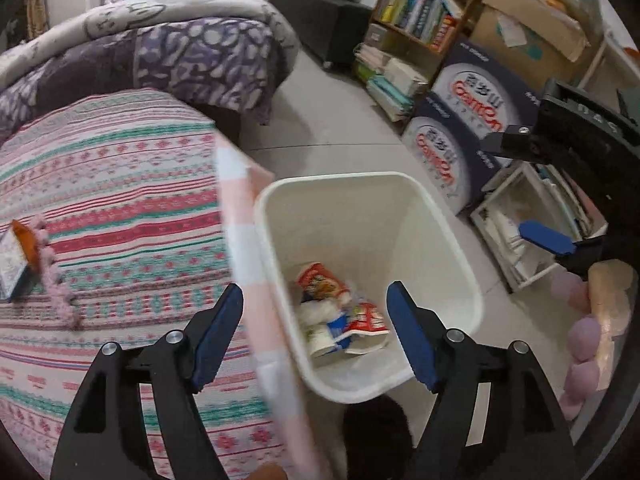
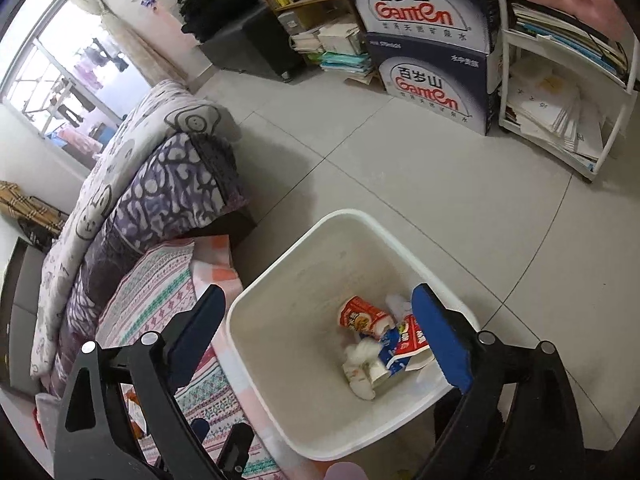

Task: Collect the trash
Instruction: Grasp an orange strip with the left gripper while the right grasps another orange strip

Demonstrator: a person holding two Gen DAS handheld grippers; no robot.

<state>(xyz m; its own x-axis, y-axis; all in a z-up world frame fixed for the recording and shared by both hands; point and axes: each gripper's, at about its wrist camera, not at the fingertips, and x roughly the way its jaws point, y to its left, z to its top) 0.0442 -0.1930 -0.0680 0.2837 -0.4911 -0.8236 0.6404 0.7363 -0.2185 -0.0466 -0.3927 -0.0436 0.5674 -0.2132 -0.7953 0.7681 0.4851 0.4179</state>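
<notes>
A white trash bin (image 1: 448, 248) stands on the floor beside the bed; it also shows in the right wrist view (image 2: 280, 360). It holds a red snack wrapper (image 1: 320, 280), a red and blue carton (image 1: 366, 320) and white crumpled paper (image 2: 362, 354). My left gripper (image 1: 316, 336) is open and empty, above the bin's near rim and the bed edge. My right gripper (image 2: 320, 340) is open and empty, above the bin. It appears at the right of the left wrist view (image 1: 544, 236). A small box with an orange wrapper (image 1: 18, 256) lies on the striped bed cover.
The bed with a striped cover (image 1: 120, 208) and a folded purple quilt (image 1: 160, 56) is at left. Two Ganten cartons (image 2: 432, 56), a white shelf of papers (image 2: 560, 112) and a bookshelf (image 1: 420, 8) line the far side. Tiled floor (image 2: 440, 184) lies between.
</notes>
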